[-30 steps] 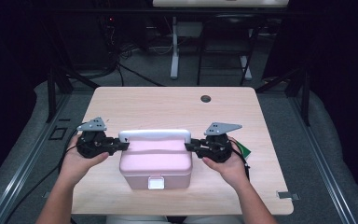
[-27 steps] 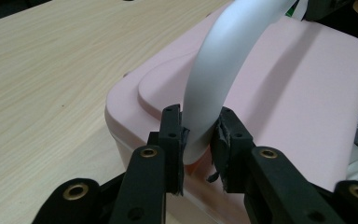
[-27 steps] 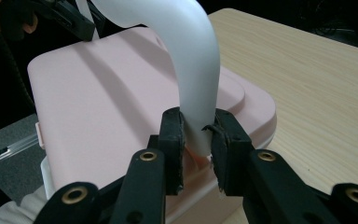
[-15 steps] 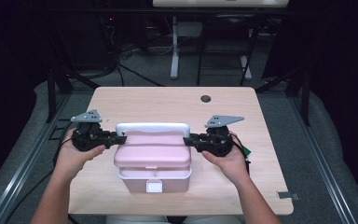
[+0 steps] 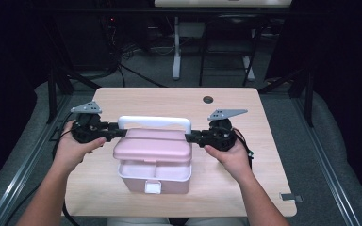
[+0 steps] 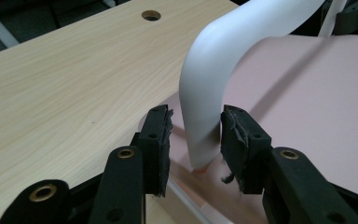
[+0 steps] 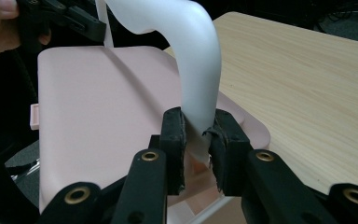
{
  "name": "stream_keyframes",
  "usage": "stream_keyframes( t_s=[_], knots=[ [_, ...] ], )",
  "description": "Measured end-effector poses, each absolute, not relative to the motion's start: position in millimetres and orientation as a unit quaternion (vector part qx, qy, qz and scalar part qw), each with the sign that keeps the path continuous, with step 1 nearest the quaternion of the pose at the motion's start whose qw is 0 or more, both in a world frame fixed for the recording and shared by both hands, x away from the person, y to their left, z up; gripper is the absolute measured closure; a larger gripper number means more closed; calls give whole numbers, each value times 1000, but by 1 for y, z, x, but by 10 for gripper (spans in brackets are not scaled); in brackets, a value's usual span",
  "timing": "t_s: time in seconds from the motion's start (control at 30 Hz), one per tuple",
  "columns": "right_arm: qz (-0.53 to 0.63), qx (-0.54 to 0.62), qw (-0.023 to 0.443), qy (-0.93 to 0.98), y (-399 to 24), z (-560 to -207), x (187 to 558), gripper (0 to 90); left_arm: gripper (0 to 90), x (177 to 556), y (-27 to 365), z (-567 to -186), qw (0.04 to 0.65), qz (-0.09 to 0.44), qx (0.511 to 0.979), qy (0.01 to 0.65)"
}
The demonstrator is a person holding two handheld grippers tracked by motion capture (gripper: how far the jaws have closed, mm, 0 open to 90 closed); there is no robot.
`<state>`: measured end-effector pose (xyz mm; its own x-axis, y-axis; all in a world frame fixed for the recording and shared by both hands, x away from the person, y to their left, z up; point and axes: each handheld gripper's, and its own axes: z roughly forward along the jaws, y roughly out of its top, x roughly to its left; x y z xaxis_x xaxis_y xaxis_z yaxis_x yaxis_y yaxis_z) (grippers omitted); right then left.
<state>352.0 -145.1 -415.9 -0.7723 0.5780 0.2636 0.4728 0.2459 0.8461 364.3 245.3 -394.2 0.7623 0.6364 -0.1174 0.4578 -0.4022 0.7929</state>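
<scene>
While lid [image 5: 152, 147] hides box [image 5: 154, 177] interior — handle [image 5: 154, 122] cropped

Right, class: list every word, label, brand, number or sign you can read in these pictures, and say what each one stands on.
None can be read.
The pink box, its pink lid and the white handle are plain.
The white latch on the box front bears no readable mark.
The wooden table and both grey plates carry no lettering.
</scene>
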Motion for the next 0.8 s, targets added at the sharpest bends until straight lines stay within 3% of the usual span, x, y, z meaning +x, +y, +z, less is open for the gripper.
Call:
stream_keyframes(
  t_s=[0.43, 0.8],
  knots=[
    [508, 340, 55, 790, -144, -411, 355, 751, 773, 331, 262, -399, 359, 87, 871, 323],
    [506, 342, 56, 790, -144, -410, 357, 749, 850, 329, 231, -413, 304, 48, 907, 287]
  ],
)
